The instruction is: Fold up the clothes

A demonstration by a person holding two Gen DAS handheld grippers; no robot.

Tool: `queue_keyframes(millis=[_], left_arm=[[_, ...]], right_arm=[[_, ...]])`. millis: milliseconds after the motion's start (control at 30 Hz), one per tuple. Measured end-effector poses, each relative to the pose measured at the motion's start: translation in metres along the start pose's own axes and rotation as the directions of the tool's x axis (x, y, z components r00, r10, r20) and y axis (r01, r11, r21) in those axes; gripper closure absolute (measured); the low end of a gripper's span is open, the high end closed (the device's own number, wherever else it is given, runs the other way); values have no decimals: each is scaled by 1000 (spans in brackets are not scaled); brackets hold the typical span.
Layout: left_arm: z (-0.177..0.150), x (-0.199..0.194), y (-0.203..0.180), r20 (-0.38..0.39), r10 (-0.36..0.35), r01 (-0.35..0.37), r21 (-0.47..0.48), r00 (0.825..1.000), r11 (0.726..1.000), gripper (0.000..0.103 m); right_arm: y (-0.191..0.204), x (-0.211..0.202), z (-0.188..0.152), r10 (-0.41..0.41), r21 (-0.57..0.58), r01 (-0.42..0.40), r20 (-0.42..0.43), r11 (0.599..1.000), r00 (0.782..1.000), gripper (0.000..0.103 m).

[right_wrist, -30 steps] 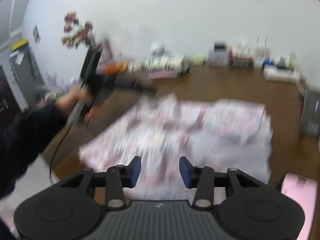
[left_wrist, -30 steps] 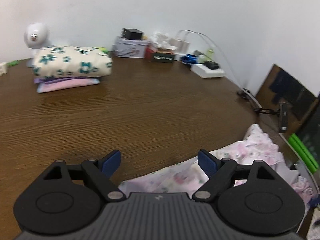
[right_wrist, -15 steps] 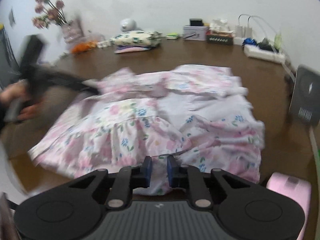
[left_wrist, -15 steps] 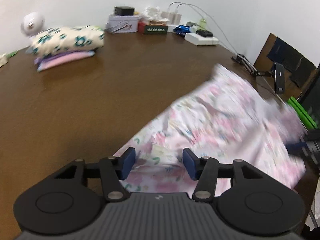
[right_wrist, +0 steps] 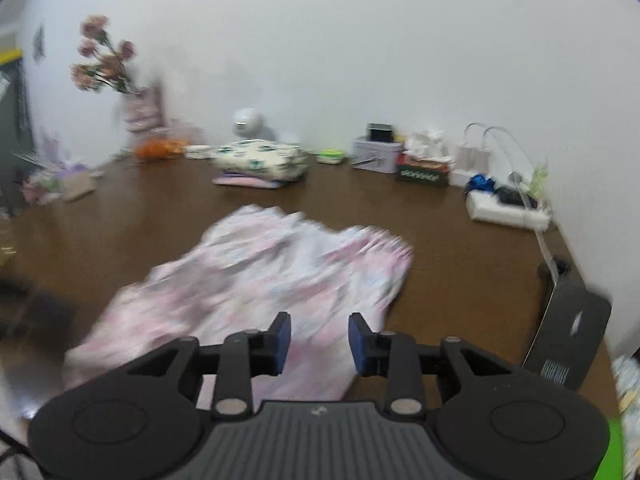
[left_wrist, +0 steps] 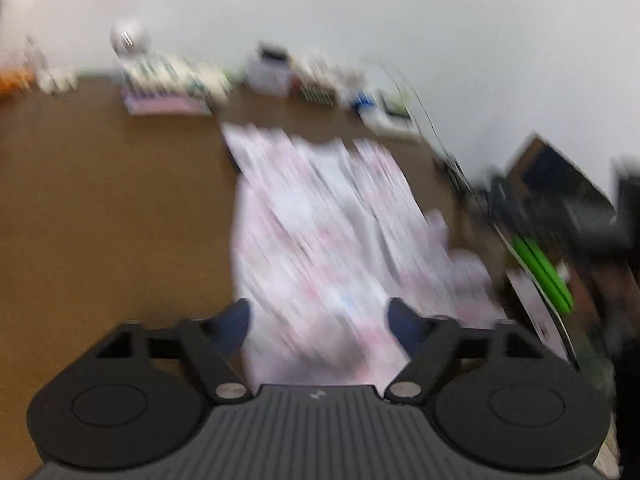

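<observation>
1. Left wrist view is super smeared, so take the details loosely. The left gripper [left_wrist: 320, 318] has its jaws wide and still opening, with nothing pinched between them; you just see cloth past the gap.
2. That cloth is the pink floral garment [left_wrist: 332, 232], spread flat on the brown worktop [left_wrist: 112, 208], running from right in front of the jaws up toward the back of the worktop.
3. Back left in the same view there's a stack of folded clothes [left_wrist: 172, 84] near the wall, well apart from the garment. A row of boxes and small stuff sits along the wall to its right, too blurry to name. Something bright green [left_wrist: 544, 276] shows off the right edge of the worktop.
4. Right wrist view is a bit cleaner. The right gripper [right_wrist: 319, 338] has its jaws fairly narrow but opening, and they aren't clamped on anything; the blue pads stand apart with the garment's near edge showing behind the gap.
5. The garment [right_wrist: 256, 280] lies mid-worktop here, wrinkled, with the near part closest to the jaws.
6. Behind it by the wall: the folded stack [right_wrist: 260, 162], a vase of pink flowers [right_wrist: 140, 108] far left, a small tin box [right_wrist: 376, 154], a tissue box [right_wrist: 426, 168] and a white power strip [right_wrist: 508, 210] on the right.
7. A dark phone on a stand [right_wrist: 572, 328] sits at the worktop's right edge.
</observation>
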State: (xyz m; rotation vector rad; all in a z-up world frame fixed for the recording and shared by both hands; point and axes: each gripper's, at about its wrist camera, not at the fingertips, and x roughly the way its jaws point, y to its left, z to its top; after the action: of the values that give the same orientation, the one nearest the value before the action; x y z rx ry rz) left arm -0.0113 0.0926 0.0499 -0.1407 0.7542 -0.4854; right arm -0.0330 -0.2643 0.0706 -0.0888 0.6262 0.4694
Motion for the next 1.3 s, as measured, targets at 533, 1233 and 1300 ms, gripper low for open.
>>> queue_keyframes(millis=[533, 1233, 1300], left_arm=[[103, 185, 50, -153, 73, -95, -143, 986, 985, 96], [-80, -98, -10, 196, 174, -193, 80, 965, 978, 23], [-78, -81, -26, 181, 94, -153, 349, 979, 924, 20]], right_arm=[[59, 23, -49, 189, -14, -195, -188, 981, 964, 90], [85, -31, -81, 347, -530, -376, -159, 760, 924, 46], [80, -21, -83, 328, -508, -367, -169, 780, 930, 48]])
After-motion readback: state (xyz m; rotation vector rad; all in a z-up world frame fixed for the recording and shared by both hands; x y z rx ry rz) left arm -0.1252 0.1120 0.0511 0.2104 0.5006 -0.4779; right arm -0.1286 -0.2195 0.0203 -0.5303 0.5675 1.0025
